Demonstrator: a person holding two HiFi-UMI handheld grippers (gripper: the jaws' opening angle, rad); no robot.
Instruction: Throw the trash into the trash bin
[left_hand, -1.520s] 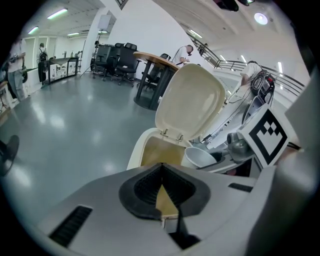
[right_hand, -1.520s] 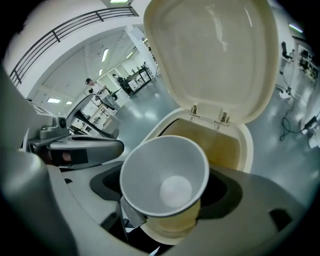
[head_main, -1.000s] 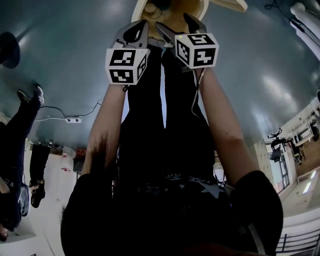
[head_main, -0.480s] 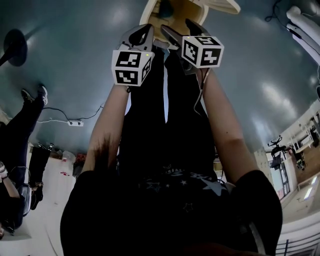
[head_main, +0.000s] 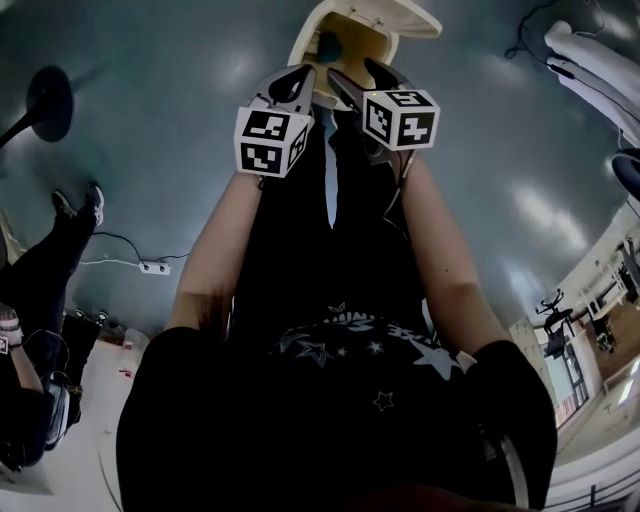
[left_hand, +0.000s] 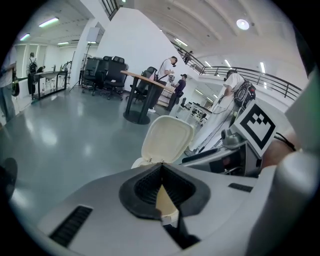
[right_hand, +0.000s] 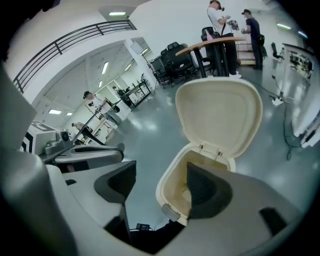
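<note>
The cream trash bin (head_main: 350, 45) stands on the grey floor with its lid (head_main: 385, 15) swung up; something dark shows inside it. Both grippers hang side by side just above and in front of it. The left gripper (head_main: 298, 82) has its black pads meeting at the tips (left_hand: 161, 169), with only the bin's cream wall showing through the slit behind them. The right gripper (right_hand: 161, 172) is open and its jaws have just been closing, with nothing between them; the bin's mouth (right_hand: 175, 187) and raised lid (right_hand: 220, 117) lie straight beyond its pads. No loose trash is in sight.
A person's legs (head_main: 50, 260) stand at the left, with a power strip and cable (head_main: 150, 267) on the floor nearby. A black round stand base (head_main: 50, 95) is at the far left. People work at a tall table (left_hand: 142, 90) beside several office chairs (left_hand: 107, 70).
Both grippers have lifted up from the bin. The whole open lid and mouth of the bin now show beyond them.
</note>
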